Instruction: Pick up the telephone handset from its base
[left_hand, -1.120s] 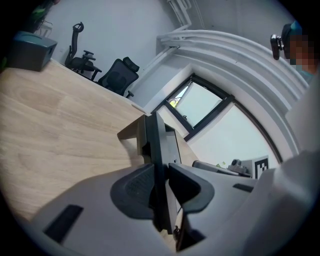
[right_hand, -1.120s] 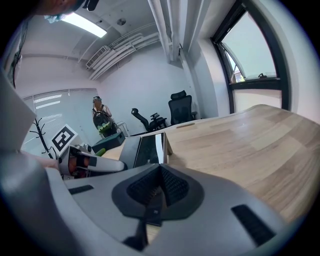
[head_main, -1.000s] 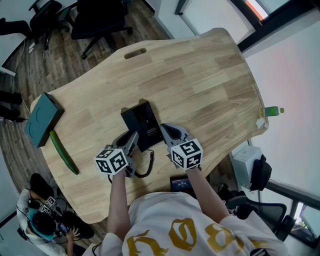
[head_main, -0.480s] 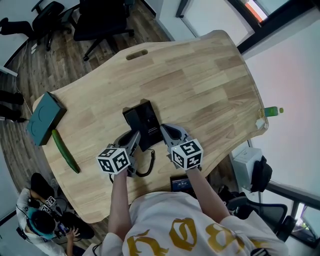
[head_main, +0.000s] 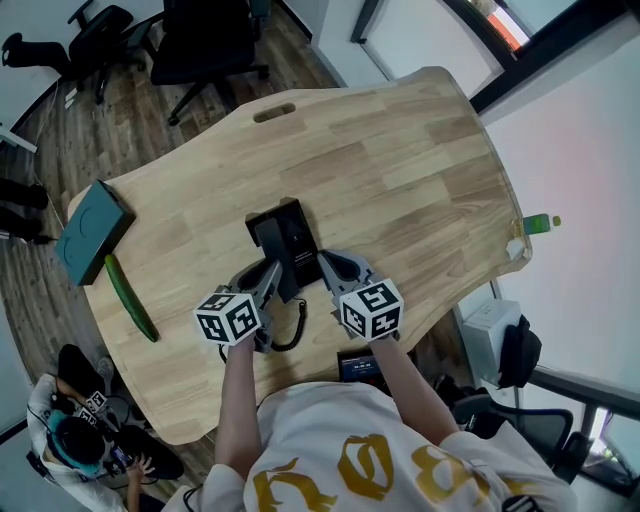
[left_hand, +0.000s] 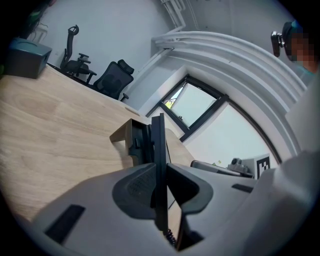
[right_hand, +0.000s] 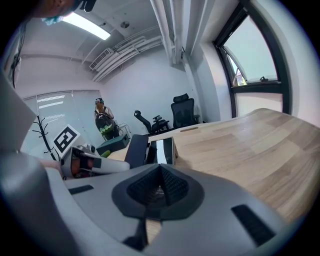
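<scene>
The left hand-held gripper (left_hand: 160, 170) had just been closing its jaws and pinched the black telephone handset (left_hand: 159, 145), which lay along the left of its base (head_main: 298, 238) on the tabletop (head_main: 400, 170). The right hand-held gripper (right_hand: 160, 182) sat beside the base, jaws together, empty.

The left gripper (head_main: 270, 275) has just been closing its jaws. They stand narrower than a second ago, and the pads now press on both sides of the black handset (left_hand: 159, 142), which stands edge-on between them beside the phone base (head_main: 297, 238).
</scene>
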